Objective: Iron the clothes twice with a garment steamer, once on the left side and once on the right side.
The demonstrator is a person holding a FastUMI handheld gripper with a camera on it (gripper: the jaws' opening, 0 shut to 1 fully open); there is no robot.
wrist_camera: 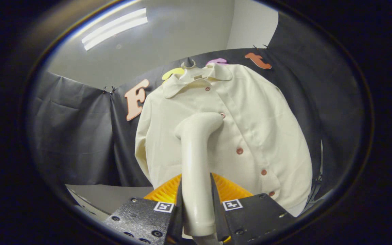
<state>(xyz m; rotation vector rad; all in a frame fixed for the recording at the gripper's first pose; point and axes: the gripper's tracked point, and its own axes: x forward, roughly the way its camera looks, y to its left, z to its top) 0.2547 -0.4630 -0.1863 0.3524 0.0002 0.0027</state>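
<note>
Fingers (196, 197) clamp both sides of the steamer (196, 163) handle, keeping its head pressed near the shirt (250, 112) placket's upper buttons, so steam reaches the fabric.

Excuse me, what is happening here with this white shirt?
A hand-held gripper is clamped on the handle of a garment steamer. The steamer's head is against the front of a cream shirt, just beside the button placket near the upper buttons. The shirt hangs on a hanger before the black cloth wall.
</note>
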